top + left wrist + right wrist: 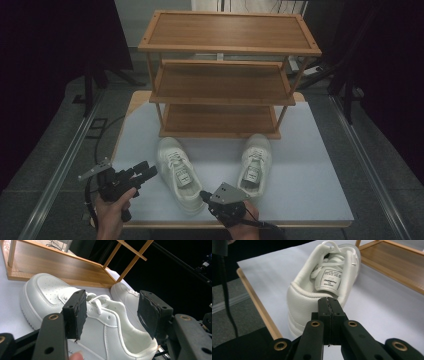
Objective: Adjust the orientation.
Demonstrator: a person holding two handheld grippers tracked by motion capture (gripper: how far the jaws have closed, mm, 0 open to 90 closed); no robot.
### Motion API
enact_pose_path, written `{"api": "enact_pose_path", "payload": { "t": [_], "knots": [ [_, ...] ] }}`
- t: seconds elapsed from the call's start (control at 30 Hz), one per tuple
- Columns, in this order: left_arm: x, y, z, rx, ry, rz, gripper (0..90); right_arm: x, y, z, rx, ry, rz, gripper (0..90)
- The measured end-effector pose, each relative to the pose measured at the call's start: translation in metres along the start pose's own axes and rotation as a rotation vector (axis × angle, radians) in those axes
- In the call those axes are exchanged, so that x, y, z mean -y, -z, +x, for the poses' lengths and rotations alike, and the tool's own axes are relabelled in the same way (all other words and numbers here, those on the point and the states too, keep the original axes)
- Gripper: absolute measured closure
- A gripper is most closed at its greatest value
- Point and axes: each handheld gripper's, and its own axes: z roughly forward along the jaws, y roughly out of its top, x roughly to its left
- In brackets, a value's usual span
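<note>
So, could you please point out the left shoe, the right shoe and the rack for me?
Left shoe (178, 172): high view, on its laces and tongue.
Right shoe (256, 162): high view, on its laces.
Rack (230, 31): high view, on its top shelf.

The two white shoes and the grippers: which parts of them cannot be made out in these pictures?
- Left shoe, left gripper view: its heel is cut off by the bottom edge and partly hidden behind the open left gripper.
- Right shoe, right gripper view: the shut right gripper covers its heel; whether they touch is unclear.
- Tongue label, high view: print too small.
</note>
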Motion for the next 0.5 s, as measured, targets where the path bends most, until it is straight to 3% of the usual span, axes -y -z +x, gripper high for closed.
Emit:
{"api": "enact_pose_path", "payload": {
  "t": [0.03, 0.1, 0.23, 0.33, 0.5],
  "knots": [
    [0.0, 0.0, 0.0, 0.0, 0.0, 0.0, 40.5, 0.0, 0.0, -0.001, 0.022, -0.001, 0.002, 89.0],
    [0.0, 0.001, 0.0, -0.001, -0.001, -0.005, 40.5, 0.001, -0.002, -0.003, 0.015, -0.02, 0.009, 89.1],
    [0.0, 0.002, 0.002, -0.004, 0.002, -0.006, 40.5, 0.001, -0.004, 0.0, 0.019, -0.007, 0.014, 89.2],
    [0.0, 0.001, 0.003, -0.005, 0.007, -0.003, 40.5, 0.001, -0.004, -0.001, -0.024, -0.035, 0.011, 89.2],
    [0.0, 0.002, 0.004, -0.007, 0.01, -0.007, 40.5, 0.001, -0.008, 0.007, -0.108, -0.038, -0.004, 89.2]
  ]
}}
